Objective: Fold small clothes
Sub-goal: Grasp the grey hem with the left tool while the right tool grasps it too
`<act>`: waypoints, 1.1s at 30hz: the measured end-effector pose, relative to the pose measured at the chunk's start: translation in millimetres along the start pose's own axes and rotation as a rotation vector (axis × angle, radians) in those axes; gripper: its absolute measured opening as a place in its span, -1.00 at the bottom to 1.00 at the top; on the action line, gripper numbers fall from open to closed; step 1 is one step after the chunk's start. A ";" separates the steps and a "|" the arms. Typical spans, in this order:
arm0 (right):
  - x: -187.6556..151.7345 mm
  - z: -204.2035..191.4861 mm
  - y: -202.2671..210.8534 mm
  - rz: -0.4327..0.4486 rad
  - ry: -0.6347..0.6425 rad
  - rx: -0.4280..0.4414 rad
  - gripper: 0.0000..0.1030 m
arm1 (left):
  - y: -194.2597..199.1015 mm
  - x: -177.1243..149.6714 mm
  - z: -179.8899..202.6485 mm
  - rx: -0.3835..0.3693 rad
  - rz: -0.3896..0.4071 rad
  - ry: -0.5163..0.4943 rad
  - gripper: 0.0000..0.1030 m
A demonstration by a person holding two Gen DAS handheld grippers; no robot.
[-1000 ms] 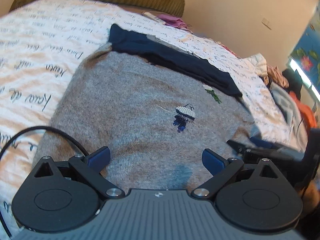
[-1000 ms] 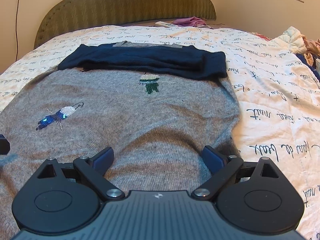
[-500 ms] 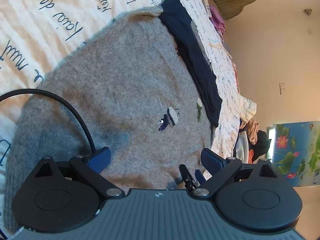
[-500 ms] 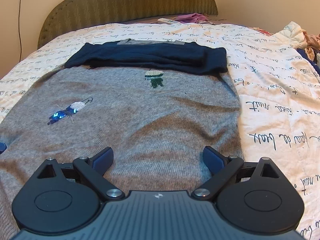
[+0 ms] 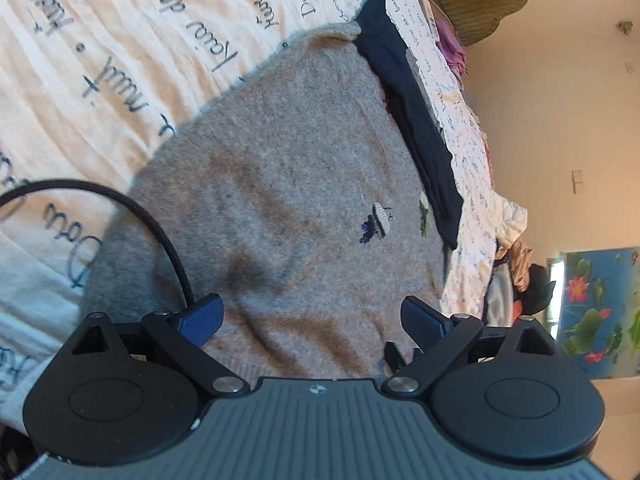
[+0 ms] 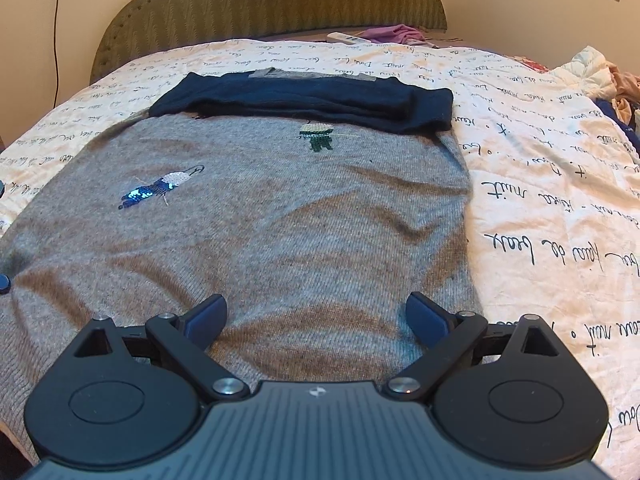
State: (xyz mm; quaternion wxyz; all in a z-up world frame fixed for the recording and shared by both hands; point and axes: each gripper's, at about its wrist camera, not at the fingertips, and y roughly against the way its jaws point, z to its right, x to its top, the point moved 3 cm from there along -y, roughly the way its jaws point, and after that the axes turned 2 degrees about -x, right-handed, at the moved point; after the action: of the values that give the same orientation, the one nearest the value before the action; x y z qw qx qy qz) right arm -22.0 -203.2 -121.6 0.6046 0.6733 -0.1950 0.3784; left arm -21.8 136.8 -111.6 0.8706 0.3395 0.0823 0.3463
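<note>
- Soft grey knitted sweater spread flat on the bed, front side up, a few shallow wrinkles across the middle.
- Two small stitched figures on the grey knit: a shiny blue one toward the left, a green one near the far edge.
- Dark navy folded garment lying across the far edge of the sweater, touching it, with a thin strip of grey cloth peeking out behind.
- Cream bedspread with black handwriting print under everything, reaching out on both sides.
- Left gripper tipped over the near part of the sweater, blue-padded fingers wide apart, nothing between them.
- Right gripper low over the near hem, fingers spread wide too, gripping nothing; maybe brushing the knit, hard to tell from this angle.
- Thin black cable curling over the left side of the sweater in the left wrist view.
- Padded olive-green headboard at the far end of the bed.
- Crumpled purple cloth near the headboard, well apart from the sweater.
- Messy pile of clothes at the right edge of the bed.
</note>
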 end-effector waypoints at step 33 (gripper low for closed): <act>-19.2 121.6 20.5 -0.202 -0.578 0.419 0.89 | 34.6 29.6 -47.3 -0.059 0.019 -0.167 0.63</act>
State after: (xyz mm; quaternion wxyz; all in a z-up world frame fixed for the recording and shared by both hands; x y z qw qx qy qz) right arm -15.7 -327.8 -120.1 0.4078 0.8774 -0.2085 0.1431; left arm -36.5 199.9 -122.1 0.8807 0.3424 -0.0041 0.3273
